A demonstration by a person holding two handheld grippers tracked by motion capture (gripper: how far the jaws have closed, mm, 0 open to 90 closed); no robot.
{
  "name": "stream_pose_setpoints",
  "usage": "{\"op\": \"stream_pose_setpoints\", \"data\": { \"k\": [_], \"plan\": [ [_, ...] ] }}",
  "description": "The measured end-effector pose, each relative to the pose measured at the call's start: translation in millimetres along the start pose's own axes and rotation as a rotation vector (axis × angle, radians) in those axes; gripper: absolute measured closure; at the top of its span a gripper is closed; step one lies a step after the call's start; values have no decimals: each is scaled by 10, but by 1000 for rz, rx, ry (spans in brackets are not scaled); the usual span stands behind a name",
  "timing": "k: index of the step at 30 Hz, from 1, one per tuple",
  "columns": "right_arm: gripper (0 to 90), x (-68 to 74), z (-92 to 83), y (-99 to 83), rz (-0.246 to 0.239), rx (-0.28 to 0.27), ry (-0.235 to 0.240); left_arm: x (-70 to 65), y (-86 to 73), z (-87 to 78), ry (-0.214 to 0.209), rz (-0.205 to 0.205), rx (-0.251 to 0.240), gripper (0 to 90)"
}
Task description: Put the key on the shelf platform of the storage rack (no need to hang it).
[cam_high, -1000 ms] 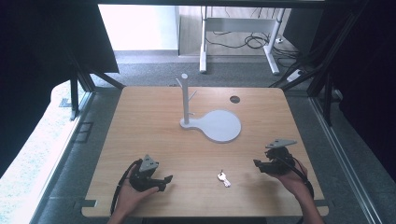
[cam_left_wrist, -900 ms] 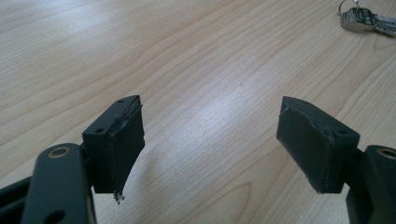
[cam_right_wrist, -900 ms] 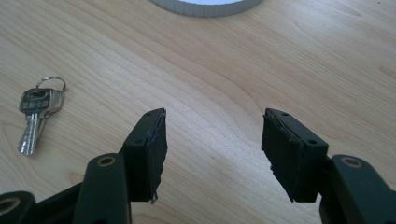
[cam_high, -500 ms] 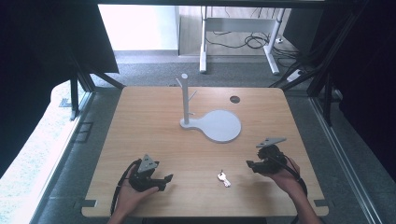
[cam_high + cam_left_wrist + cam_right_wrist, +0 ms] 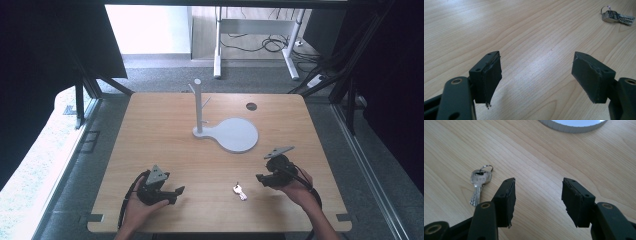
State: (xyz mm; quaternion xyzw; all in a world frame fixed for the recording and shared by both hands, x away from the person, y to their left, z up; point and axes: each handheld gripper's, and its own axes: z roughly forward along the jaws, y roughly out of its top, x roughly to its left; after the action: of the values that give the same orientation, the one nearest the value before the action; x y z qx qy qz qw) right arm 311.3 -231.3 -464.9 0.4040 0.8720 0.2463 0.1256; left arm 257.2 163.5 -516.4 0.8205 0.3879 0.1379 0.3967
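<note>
On the pale wooden table [image 5: 150,130], the left gripper [image 5: 179,190] rests near the front edge in the person's left hand [image 5: 137,210], its black jaws spread wide with only bare wood between them. The small silver key on a wire ring [image 5: 239,190] lies flat between the two grippers, well in front of the round white plate with an upright pegged post [image 5: 235,134]. The right gripper [image 5: 259,177] points at the key from just beside it; its jaws have just been closing but stand apart with nothing between them, the key off to the left of them in the right gripper view.
</note>
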Motion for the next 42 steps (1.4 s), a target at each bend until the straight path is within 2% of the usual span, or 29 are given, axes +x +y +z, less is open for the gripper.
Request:
{"op": "stream_pose_setpoints", "data": {
  "k": [11, 22, 29, 42],
  "plan": [
    [460, 113, -13, 108, -22, 30, 31, -3, -1, 3, -6, 1, 7, 242],
    [463, 266, 74, 211, -61, 69, 63, -4, -7, 14, -9, 2, 13, 242],
    [478, 345, 97, 241, -84, 92, 72, -17, -4, 18, -11, 2, 13, 242],
    [507, 432, 193, 247, -97, 112, 110, -19, -14, 36, -14, 6, 21, 242]
  ]
}}
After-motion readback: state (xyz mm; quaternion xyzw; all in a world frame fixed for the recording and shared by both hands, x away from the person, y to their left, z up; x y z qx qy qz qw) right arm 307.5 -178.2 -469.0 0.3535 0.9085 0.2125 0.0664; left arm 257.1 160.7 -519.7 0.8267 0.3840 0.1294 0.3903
